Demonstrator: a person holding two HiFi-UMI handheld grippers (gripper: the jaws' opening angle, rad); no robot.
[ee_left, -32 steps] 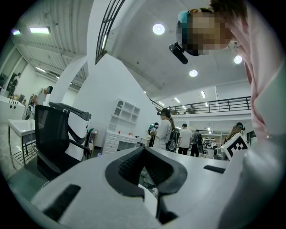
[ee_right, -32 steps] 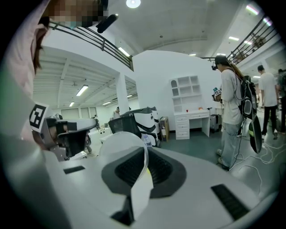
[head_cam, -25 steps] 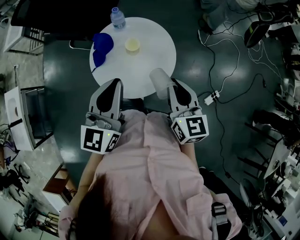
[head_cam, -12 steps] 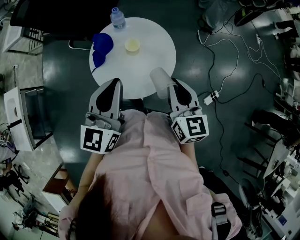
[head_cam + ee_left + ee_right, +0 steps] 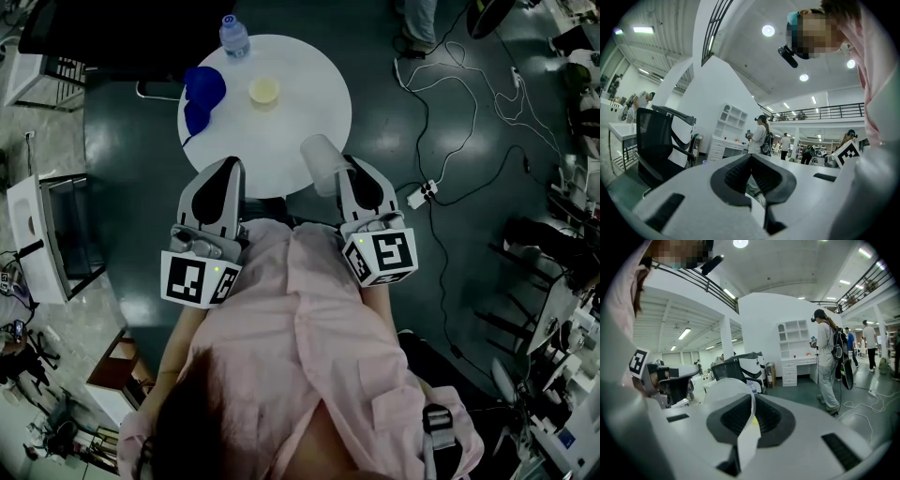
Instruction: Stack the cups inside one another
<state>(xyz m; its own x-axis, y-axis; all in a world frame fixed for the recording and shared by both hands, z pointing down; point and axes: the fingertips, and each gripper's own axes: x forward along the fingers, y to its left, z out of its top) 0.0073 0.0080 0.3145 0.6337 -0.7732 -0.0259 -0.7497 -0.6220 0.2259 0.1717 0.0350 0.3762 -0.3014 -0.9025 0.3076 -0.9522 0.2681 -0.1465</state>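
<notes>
Right tool (image 5: 351, 171) clenched on wall of clear cup (image 5: 320, 161), its long axis near-to-far over near edge of counter (image 5: 309, 103) | left tool (image 5: 228, 171) closed on nothing | yellow cup (image 5: 265, 90) upright on counter, far and left of clear cup (left tool judged slightly nearer it).

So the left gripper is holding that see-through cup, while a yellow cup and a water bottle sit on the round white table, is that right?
Not quite: the right gripper holds the see-through cup, its wall pinched between the jaws, as the right gripper view shows. The left gripper holds nothing. The yellow cup and water bottle do sit on the round white table.
</notes>
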